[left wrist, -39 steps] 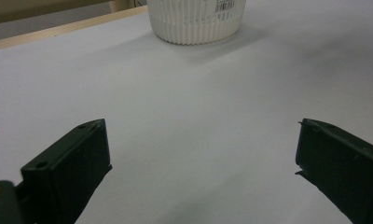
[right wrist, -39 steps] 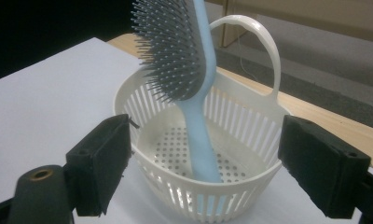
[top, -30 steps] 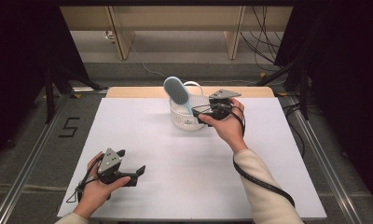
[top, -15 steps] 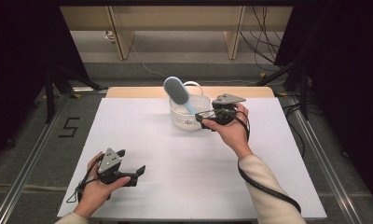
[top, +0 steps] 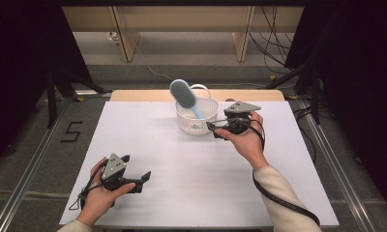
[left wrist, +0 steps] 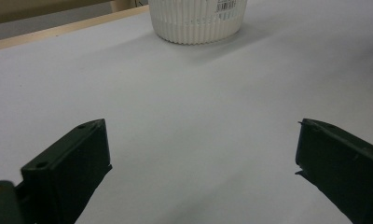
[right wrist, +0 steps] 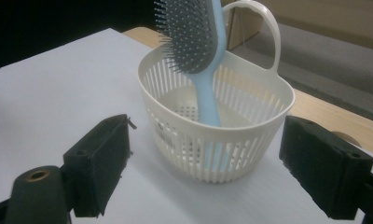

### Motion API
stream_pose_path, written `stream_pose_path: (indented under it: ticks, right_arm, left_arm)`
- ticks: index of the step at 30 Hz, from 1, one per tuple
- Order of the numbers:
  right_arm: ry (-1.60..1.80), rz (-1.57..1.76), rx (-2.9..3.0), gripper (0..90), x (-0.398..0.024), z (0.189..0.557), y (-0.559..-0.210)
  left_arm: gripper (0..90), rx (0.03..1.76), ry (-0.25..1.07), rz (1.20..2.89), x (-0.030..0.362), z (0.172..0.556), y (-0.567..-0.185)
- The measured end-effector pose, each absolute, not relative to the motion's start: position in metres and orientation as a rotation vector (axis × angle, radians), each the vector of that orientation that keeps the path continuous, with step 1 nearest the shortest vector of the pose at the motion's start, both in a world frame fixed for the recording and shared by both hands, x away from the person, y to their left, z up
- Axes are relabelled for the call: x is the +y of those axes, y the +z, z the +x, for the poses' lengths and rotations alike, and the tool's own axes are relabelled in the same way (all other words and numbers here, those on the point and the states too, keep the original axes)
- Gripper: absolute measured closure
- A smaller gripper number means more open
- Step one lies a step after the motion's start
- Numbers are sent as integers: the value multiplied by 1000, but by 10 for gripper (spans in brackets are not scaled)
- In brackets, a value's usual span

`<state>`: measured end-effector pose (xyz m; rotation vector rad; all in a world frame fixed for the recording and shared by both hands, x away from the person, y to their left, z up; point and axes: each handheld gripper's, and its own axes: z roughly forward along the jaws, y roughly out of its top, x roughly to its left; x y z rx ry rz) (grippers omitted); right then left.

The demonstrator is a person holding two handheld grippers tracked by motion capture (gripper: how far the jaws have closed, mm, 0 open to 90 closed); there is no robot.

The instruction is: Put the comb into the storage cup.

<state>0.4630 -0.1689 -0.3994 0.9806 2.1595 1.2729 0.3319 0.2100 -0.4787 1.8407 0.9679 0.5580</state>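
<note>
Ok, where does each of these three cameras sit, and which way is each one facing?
High view: above the person's side, looking forward and down on the table; both forearms, left gripper and right gripper show.
Left gripper view: rides low over the table, facing the basket far off; its open fingers show.
Right gripper view: close, facing the basket holding the hairbrush; its open fingers show.
All three share the basket.

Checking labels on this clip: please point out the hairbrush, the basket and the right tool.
hairbrush [right wrist: 191, 32], right gripper view, on the bristle head.
basket [right wrist: 175, 128], right gripper view, on the slotted front wall.
right tool [top: 214, 128], high view, between its open jaw tips.
</note>
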Motion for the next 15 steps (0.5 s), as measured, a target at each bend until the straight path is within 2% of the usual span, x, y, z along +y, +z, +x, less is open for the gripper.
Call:
stream_pose_path:
  ticks: [15]
  right_arm:
    - [1274,977,2171,171,-180,447,-403]
  left_arm:
    - [24,969,559,1840,210,332,-478]
